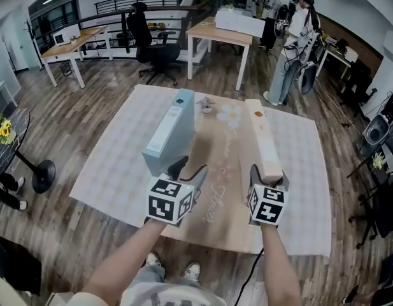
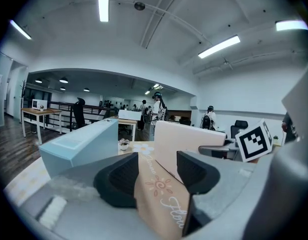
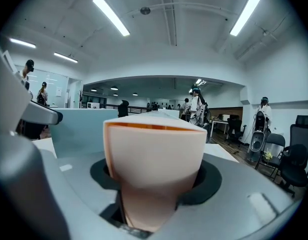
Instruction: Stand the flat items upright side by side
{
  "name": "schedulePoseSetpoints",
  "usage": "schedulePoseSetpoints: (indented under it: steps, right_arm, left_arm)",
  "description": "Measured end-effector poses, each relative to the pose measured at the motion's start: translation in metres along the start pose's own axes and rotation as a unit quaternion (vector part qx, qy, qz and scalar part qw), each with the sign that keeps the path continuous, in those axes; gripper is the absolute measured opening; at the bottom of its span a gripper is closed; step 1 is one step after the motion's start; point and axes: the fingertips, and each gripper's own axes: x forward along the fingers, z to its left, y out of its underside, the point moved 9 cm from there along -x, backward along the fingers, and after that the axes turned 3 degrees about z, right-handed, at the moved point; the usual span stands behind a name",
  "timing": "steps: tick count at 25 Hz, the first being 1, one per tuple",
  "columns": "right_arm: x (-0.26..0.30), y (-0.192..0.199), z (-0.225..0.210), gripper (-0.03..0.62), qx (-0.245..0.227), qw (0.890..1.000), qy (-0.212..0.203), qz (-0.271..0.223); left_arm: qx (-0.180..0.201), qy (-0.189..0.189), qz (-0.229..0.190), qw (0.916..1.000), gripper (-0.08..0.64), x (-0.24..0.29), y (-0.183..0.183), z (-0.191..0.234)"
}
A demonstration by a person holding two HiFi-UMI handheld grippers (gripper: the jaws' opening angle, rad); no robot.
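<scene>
Grey left gripper, grey right gripper, black fingers, black-and-white marker cubes, pale trousers, white shoes

I see a pale blue file box left of centre, standing on its long edge, a slim peach box right of centre, also on edge, roughly parallel, apart, its near end clamped in my right gripper

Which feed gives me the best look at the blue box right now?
The head view: nearly the whole blue box shows, standing on edge on the mat. The left gripper view shows its near end and top. The right gripper view shows only one side behind the peach box.
</scene>
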Motion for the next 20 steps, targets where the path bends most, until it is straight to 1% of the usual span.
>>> schedulePoseSetpoints:
  steps: [4,8,13,18,20]
  right_arm:
    - [0.004,-0.009,0.023,0.278,0.000,1.000,-0.004,-0.006]
    - [0.001,-0.013,0.048,0.278,0.007,1.000,0.003,-0.007]
    - [-0.002,-0.019,0.104,0.278,0.013,1.000,0.011,-0.005]
    - [-0.003,-0.023,0.118,0.278,0.018,1.000,0.018,-0.006]
    - [0.000,-0.026,0.130,0.278,0.021,1.000,0.020,-0.005]
  left_arm:
    - [0.013,0.003,-0.015,0.9998,0.250,-0.012,-0.015,0.010]
    - [0.033,0.011,-0.035,0.9988,0.250,-0.033,-0.033,0.023]
    - [0.046,0.015,-0.055,0.9973,0.250,-0.069,-0.047,0.069]
    - [0.059,0.008,-0.061,0.9964,0.250,-0.080,-0.054,0.082]
    - [0.062,0.005,-0.061,0.9962,0.250,-0.084,-0.054,0.094]
